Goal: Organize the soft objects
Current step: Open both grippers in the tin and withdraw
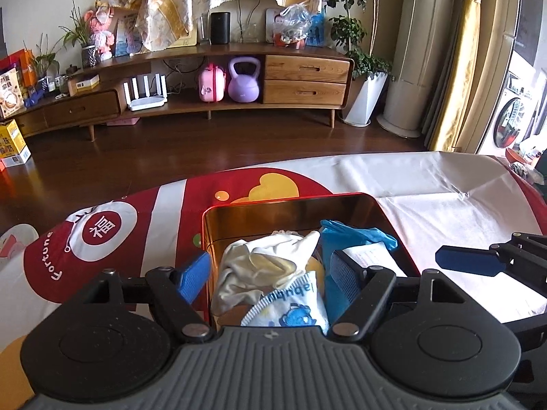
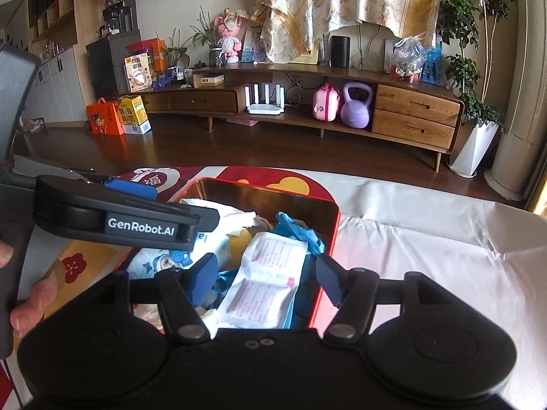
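A red tin box (image 1: 287,201) with a shiny gold inside stands on the table. In it lie a cream cloth (image 1: 259,266), a white packet with a blue cartoon print (image 1: 290,307), a blue glove (image 1: 355,235) and a white sachet with red print (image 2: 270,280). My left gripper (image 1: 270,273) is open above the box, its fingers either side of the cream cloth, holding nothing. My right gripper (image 2: 270,280) is open above the box's right half, over the sachet, and empty. The box (image 2: 328,239) and glove (image 2: 297,229) also show in the right wrist view.
The table carries a red and white cloth (image 1: 109,229) and a white sheet (image 1: 444,191). Beyond it is dark wood floor (image 1: 205,147), a long wooden cabinet (image 1: 304,82), potted plants (image 1: 365,65) and cardboard boxes (image 2: 119,116).
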The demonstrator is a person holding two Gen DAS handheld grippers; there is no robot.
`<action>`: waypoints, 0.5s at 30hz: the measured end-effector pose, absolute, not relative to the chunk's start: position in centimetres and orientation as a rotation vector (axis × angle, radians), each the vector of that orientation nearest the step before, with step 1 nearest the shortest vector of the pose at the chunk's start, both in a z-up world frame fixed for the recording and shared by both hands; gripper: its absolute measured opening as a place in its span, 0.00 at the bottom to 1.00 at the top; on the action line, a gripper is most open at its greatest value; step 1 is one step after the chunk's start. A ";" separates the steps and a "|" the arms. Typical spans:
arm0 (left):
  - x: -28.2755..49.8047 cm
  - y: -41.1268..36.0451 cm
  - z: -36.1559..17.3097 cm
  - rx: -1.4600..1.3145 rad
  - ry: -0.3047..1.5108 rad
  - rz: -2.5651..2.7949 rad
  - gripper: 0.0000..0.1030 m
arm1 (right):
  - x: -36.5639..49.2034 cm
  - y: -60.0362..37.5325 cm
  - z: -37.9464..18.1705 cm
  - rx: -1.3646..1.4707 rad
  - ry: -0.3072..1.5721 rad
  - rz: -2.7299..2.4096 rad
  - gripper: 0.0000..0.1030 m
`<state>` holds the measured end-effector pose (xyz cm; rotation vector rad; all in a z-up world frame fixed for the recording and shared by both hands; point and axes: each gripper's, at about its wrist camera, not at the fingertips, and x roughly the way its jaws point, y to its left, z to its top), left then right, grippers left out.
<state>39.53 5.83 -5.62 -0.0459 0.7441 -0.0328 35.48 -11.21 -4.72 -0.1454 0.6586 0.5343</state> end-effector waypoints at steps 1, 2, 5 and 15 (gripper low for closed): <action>39.2 5.7 -5.3 -0.045 0.738 -0.037 0.75 | 35.2 -11.4 -4.5 -0.143 0.656 0.537 0.65; 38.7 5.6 -5.0 -0.042 0.732 -0.041 0.75 | 34.8 -11.6 -4.2 -0.140 0.653 0.539 0.68; 37.5 5.3 -4.0 -0.032 0.719 -0.044 0.75 | 33.9 -12.2 -3.3 -0.129 0.644 0.540 0.69; 32.5 4.8 -1.2 -0.038 0.681 -0.050 0.75 | 30.0 -13.6 -0.6 -0.097 0.623 0.551 0.82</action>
